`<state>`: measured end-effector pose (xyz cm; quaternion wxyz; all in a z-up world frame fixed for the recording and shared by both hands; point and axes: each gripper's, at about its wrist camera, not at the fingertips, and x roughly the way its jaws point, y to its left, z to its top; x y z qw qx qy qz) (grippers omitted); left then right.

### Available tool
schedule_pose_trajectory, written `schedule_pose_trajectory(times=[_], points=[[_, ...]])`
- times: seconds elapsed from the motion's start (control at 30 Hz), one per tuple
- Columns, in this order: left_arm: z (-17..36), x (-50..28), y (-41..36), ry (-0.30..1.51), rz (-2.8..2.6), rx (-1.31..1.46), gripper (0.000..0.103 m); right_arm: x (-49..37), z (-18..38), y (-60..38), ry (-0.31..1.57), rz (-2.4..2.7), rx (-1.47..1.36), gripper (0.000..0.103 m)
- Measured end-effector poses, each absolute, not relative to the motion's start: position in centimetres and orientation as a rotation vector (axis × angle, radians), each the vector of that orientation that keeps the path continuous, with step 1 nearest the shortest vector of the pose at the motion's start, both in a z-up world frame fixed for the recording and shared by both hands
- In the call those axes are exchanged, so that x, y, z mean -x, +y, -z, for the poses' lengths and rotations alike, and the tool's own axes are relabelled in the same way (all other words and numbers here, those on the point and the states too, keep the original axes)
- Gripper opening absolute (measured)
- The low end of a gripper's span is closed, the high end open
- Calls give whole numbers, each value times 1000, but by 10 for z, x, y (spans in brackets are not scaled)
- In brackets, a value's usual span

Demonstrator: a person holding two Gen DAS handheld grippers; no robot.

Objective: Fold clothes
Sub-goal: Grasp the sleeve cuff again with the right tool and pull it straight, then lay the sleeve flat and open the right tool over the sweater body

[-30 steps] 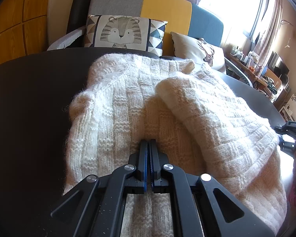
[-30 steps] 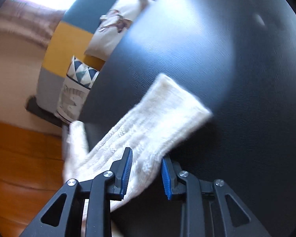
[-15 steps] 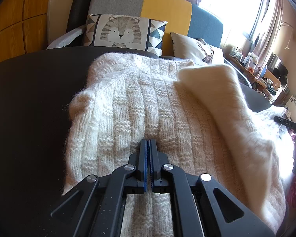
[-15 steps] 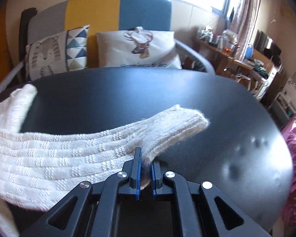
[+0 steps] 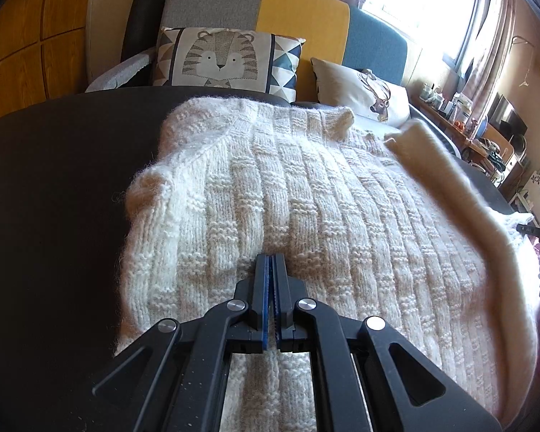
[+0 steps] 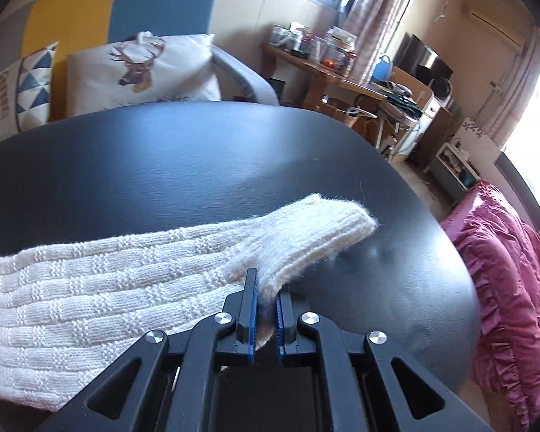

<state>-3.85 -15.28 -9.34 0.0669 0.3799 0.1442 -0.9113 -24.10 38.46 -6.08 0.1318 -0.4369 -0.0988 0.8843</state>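
While left gripper point(image 5: 270, 262) stays, sleeve point(image 6: 205, 252) pulled outward

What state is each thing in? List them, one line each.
sweater: spread flat on the table, unfolded
sleeve: stretched out sideways, cuff lifted off the table
left gripper: shut, pressing down on the sweater's body
right gripper: shut on the sleeve near its cuff
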Motion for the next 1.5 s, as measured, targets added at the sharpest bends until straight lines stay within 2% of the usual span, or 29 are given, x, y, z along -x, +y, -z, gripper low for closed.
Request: schedule_pose_trajectory(times=[0.27,0.3,0.4,0.57,0.67,0.77,0.93,1.0,1.17,1.2,1.37,1.47,1.5], points=[[94,39,-151,411,2743,-1144,2,256,75,456,-204,-2406,1241,7],[94,39,-150,406,2742,-1143,2,257,79,464,-170,-2389,1254,14],[94,40,-149,399,2740,-1142,2,248,76,485,36,-2411,1231,24],[94,40,-151,430,2748,-1139,2,212,37,498,319,-2427,1030,26],[94,40,-152,433,2750,-1138,2,197,9,468,374,-2567,972,26],[94,39,-151,433,2750,-1137,2,194,-2,406,381,-2794,1028,26],[95,39,-154,449,2754,-1138,2,204,28,278,327,-3067,1301,24],[95,38,-154,457,2755,-1138,2,212,46,233,206,-3106,1392,14],[95,38,-156,468,2759,-1136,2,236,82,179,-21,-3009,1577,11],[95,38,-156,468,2759,-1136,2,237,89,177,-50,-2959,1584,6],[95,38,-156,453,2760,-1137,2,240,95,194,-16,-2895,1487,7],[95,38,-158,457,2762,-1137,2,224,73,172,-57,-2876,1476,13],[96,38,-158,461,2763,-1137,2,213,61,160,-43,-2939,1444,19]])
